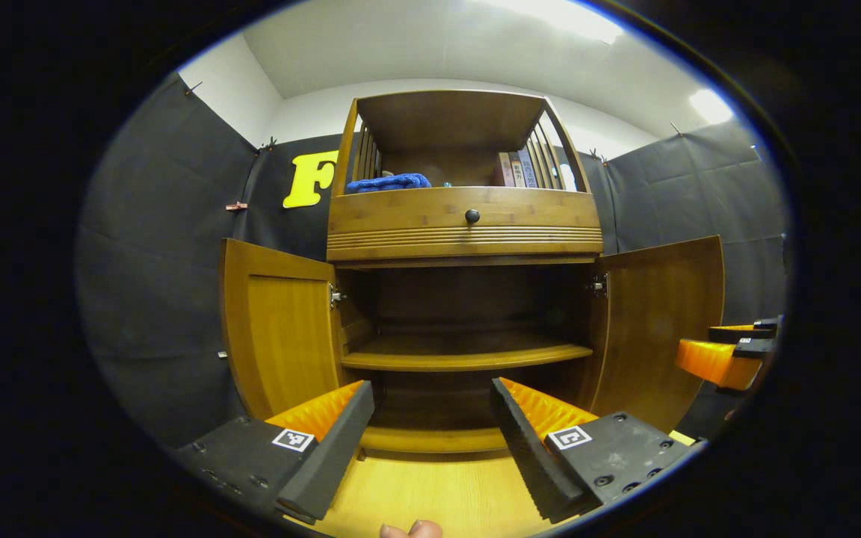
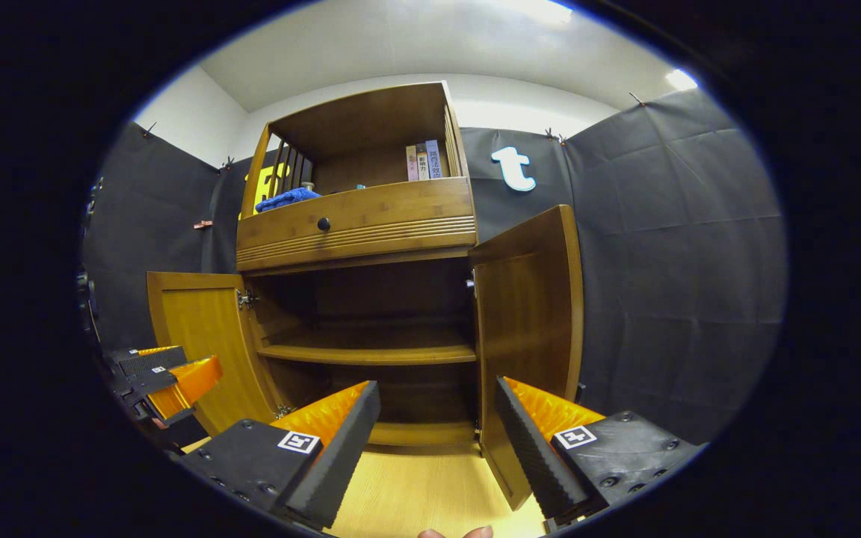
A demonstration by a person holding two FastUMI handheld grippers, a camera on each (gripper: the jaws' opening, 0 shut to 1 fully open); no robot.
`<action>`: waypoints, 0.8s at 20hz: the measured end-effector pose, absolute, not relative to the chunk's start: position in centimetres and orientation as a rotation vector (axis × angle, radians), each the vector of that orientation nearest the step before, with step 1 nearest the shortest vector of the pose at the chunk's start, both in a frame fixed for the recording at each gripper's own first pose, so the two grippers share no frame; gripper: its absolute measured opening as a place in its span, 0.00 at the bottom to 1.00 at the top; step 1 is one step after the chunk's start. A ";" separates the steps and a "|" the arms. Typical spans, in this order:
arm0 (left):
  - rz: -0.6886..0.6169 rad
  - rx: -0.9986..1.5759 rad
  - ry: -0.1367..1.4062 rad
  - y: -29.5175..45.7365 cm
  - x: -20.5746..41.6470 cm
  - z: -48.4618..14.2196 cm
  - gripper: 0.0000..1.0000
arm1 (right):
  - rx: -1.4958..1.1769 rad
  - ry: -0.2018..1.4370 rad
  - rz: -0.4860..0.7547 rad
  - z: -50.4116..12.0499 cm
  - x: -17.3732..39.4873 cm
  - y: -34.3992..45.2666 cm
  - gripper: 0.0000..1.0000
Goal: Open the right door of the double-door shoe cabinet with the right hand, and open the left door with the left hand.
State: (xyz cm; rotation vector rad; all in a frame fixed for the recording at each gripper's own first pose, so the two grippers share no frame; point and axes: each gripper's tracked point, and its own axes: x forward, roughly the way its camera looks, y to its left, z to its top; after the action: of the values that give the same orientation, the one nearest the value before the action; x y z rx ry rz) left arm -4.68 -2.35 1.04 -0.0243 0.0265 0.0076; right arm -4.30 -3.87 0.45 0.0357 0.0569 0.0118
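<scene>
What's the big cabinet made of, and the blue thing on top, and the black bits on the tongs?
The cabinet looks like varnished wood, maybe bamboo: honey-brown, fine straight grain, slight sheen. The blue thing seems to be soft cloth, since it lies crumpled. The black pads on the left tongs look like ridged matte rubber or foam.

A blue cloth [image 1: 388,182] and upright books [image 1: 514,169] sit on the open top shelf above a knobbed drawer [image 1: 465,217].
</scene>
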 end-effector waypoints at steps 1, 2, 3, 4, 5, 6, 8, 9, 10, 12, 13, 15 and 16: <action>0.007 -0.023 0.027 -2.8 -4.3 1.1 0.98 | 0.035 0.058 0.017 0.3 -4.2 -3.8 0.98; 0.007 -0.017 0.023 -3.1 -4.0 1.0 0.98 | 0.034 0.059 0.021 0.2 -4.0 -3.7 1.00; 0.009 -0.009 0.022 -3.3 -3.7 0.9 0.98 | 0.032 0.060 0.026 0.1 -3.8 -3.6 1.00; 0.008 0.000 0.018 -3.5 -3.3 0.8 0.98 | 0.028 0.061 0.029 0.0 -3.7 -3.6 0.98; 0.005 0.008 0.013 -3.8 -2.9 1.0 0.98 | 0.026 0.061 0.033 0.0 -3.7 -3.6 0.96; 0.003 0.015 0.008 -4.1 -2.8 1.1 0.98 | 0.024 0.060 0.036 -0.1 -3.5 -3.6 0.94; -0.004 0.017 0.002 -4.4 -2.4 1.0 0.99 | 0.023 0.060 0.041 0.0 -3.3 -3.5 1.00; -0.006 0.015 0.001 -4.5 -2.3 1.1 0.98 | 0.025 0.061 0.042 -0.1 -3.2 -3.5 1.00; -0.009 0.011 0.002 -4.6 -2.2 1.0 0.99 | 0.026 0.060 0.043 -0.1 -3.2 -3.5 1.00; -0.011 0.007 0.002 -4.7 -2.0 1.0 0.98 | 0.022 0.060 0.040 -0.3 -3.1 -3.7 0.98; -0.014 0.009 0.001 -4.7 -2.0 1.0 0.98 | 0.022 0.062 0.040 -0.3 -3.1 -3.7 1.00; -0.019 0.008 0.000 -4.9 -1.9 1.0 0.98 | 0.024 0.066 0.038 -0.3 -3.3 -3.7 1.00; -0.023 0.007 0.000 -5.0 -1.9 0.9 0.99 | 0.024 0.066 0.036 -0.3 -3.2 -3.8 1.00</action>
State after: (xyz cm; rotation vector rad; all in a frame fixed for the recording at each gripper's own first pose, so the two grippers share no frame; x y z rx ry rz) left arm -1.89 -5.00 0.93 0.0071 -0.0002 -0.0233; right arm -3.24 -3.79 -0.31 0.0237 0.0657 0.0360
